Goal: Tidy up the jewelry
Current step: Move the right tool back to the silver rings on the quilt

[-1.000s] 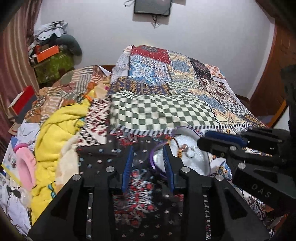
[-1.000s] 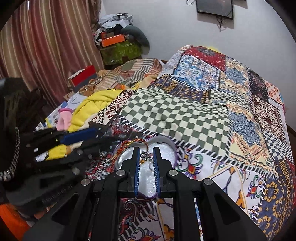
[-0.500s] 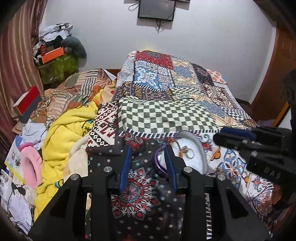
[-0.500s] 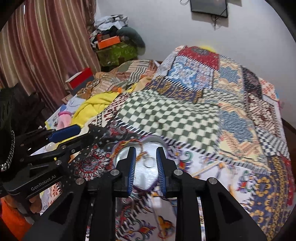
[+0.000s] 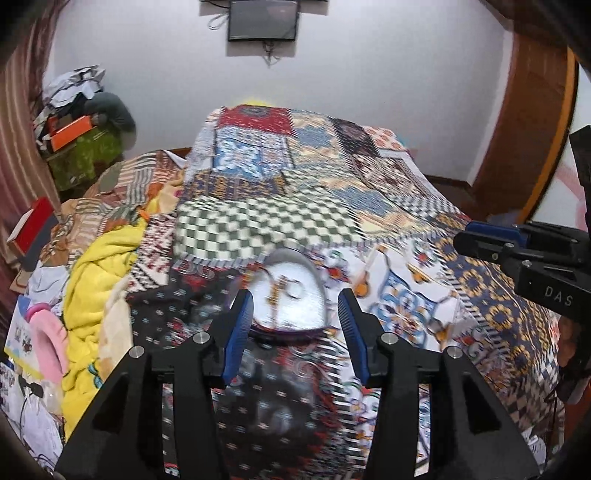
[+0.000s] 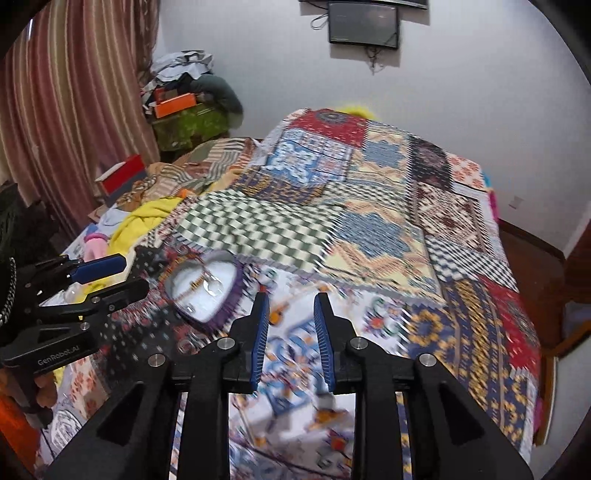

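Note:
A heart-shaped silver dish [image 5: 291,295] with a purple rim lies on the patchwork bedspread [image 5: 288,221]. Inside it rest a gold chain [image 5: 275,290] and a ring [image 5: 295,290]. My left gripper [image 5: 295,314] hangs open above the bed, its blue-padded fingers framing the near edge of the dish, holding nothing. In the right wrist view the dish [image 6: 203,291] sits left of my right gripper [image 6: 290,321], which is open and empty over the white floral patch. Both views are blurred by motion. Each gripper shows at the edge of the other's view.
Bed clutter lies on the left: a yellow blanket [image 5: 99,273], a pink band [image 5: 48,343], a red box [image 5: 31,225]. A pile of boxes and clothes [image 5: 77,122] stands in the corner. A screen [image 5: 263,18] hangs on the wall. A wooden door [image 5: 524,147] is at right.
Both grippers have pulled up and back from the dish. The left jaws opened wider. The right gripper let go over the dish, opened and swung right.

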`<action>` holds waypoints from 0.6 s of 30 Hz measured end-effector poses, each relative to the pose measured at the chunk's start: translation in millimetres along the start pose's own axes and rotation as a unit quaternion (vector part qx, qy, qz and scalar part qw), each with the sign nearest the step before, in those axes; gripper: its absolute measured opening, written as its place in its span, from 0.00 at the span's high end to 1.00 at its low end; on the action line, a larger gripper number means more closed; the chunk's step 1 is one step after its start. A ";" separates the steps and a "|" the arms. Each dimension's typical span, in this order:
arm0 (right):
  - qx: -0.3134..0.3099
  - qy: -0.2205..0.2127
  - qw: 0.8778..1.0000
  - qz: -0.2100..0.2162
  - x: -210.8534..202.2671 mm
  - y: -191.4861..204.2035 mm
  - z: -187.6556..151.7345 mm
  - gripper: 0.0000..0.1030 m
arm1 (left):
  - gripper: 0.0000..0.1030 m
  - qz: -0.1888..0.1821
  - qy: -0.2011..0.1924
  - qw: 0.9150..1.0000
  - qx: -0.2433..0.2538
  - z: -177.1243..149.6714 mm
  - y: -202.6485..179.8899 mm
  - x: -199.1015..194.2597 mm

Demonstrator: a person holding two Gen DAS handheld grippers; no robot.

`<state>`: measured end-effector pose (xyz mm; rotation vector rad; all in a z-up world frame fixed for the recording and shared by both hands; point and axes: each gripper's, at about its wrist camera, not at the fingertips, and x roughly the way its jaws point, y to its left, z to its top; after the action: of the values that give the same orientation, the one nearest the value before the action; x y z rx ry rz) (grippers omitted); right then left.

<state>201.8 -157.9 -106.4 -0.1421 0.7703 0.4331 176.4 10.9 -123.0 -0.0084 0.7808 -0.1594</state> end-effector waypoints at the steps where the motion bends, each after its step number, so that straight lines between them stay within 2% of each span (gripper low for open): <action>1: 0.001 0.001 1.000 -0.005 -2.7 -3.6 -4.3 0.74 | 0.55 -0.005 0.005 1.000 0.004 -2.2 -5.9 1.8; 4: 0.006 0.005 1.000 -0.018 -7.0 -13.8 -17.4 0.69 | 0.54 -0.016 0.021 1.000 0.013 -9.5 -19.8 8.8; 18: 0.031 0.067 0.997 -0.034 2.0 -50.2 -74.3 0.68 | 0.54 -0.055 0.104 0.993 0.028 -42.9 -60.6 54.9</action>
<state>176.8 -223.3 -162.4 -0.1395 0.9064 0.3381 176.2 -54.8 -187.8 0.0189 0.9837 -0.2908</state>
